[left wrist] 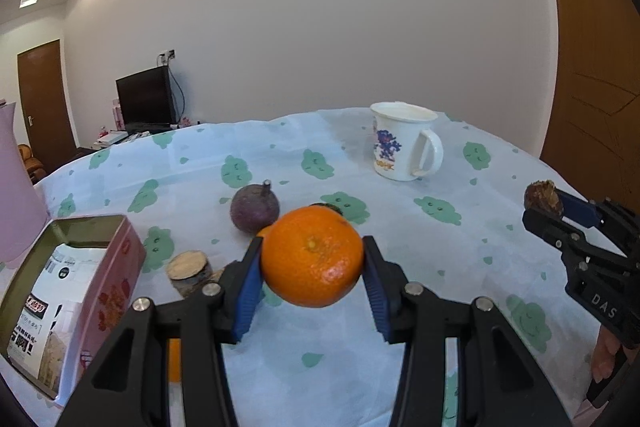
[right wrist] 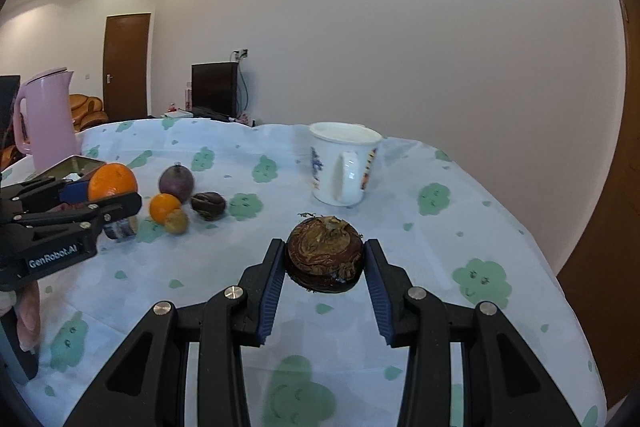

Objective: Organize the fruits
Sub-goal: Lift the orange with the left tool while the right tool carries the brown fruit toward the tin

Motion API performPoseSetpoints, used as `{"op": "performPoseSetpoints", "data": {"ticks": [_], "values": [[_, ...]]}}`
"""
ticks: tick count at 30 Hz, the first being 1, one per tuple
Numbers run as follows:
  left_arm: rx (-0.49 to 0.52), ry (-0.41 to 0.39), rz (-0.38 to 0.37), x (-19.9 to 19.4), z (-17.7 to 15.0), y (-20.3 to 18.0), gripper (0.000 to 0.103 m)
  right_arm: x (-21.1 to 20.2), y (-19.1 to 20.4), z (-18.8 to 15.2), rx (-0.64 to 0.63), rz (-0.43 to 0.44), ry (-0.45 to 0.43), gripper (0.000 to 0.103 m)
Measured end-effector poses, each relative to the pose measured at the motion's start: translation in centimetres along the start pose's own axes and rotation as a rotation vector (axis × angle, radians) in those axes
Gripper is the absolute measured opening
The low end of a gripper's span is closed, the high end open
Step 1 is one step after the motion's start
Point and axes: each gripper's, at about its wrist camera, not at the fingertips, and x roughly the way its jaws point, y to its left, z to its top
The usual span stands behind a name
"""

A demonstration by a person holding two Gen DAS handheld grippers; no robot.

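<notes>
Left gripper (left wrist: 312,279) was clamped on the big orange (left wrist: 313,255), blue pads (left wrist: 249,287) pressing its sides at the widest part, fruit clear of the tablecloth (left wrist: 400,239). Side grip at the equator probably because a round skin slips out of anything higher or lower.

Right gripper (right wrist: 325,275) was clamped on a brown, wrinkled round fruit (right wrist: 325,254), also pinched across its middle and lifted off the cloth. Exact kind of fruit not clear.

Both loads held up and apart, so neither knocks the other or the pile.

Further out: open pink tin (left wrist: 100,267) at the left gripper's side, a printed packet inside it. Likely the drop spot, judging by the open top and how near it sits; not certain.

Remaining fruit bunched together mid-table: purple round fruit (right wrist: 176,183), small orange (right wrist: 164,207), a small yellowish one (right wrist: 176,221) touching it, dark wrinkled one (right wrist: 208,205) just beside. White mug (right wrist: 342,167) stood well apart toward the far edge, pink kettle (right wrist: 48,119) behind the tin.

Judgement: early in the job, four pieces still loose.
</notes>
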Motion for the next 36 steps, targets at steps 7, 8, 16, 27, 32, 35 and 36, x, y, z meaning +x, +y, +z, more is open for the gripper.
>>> {"op": "performPoseSetpoints", "data": {"ticks": [7, 8, 16, 27, 32, 35, 36], "values": [[-0.005, -0.012, 0.025, -0.8, -0.4, 1.2, 0.048, 0.0, 2.1, 0.7, -0.018, 0.033, -0.007, 0.042], [-0.004, -0.012, 0.030, -1.0, -0.4, 1.4, 0.048, 0.1, 2.5, 0.8, -0.021, 0.039, -0.009, 0.042], [-0.023, -0.017, 0.072, -1.7, -0.8, 3.0, 0.048, 0.7, 5.6, 1.2, -0.046, 0.090, -0.018, 0.042], [-0.039, -0.030, 0.124, -2.8, -1.4, 5.1, 0.048, 1.1, 8.6, 1.7, -0.069, 0.140, -0.029, 0.042], [-0.050, -0.033, 0.143, -3.2, -1.5, 6.1, 0.048, 1.2, 9.7, 1.9, -0.079, 0.155, -0.033, 0.042], [-0.055, -0.037, 0.151, -3.5, -1.6, 6.6, 0.048, 1.2, 10.3, 2.0, -0.083, 0.164, -0.035, 0.042], [-0.056, -0.038, 0.154, -3.7, -1.6, 6.7, 0.048, 1.2, 10.5, 2.0, -0.085, 0.165, -0.036, 0.042]]}}
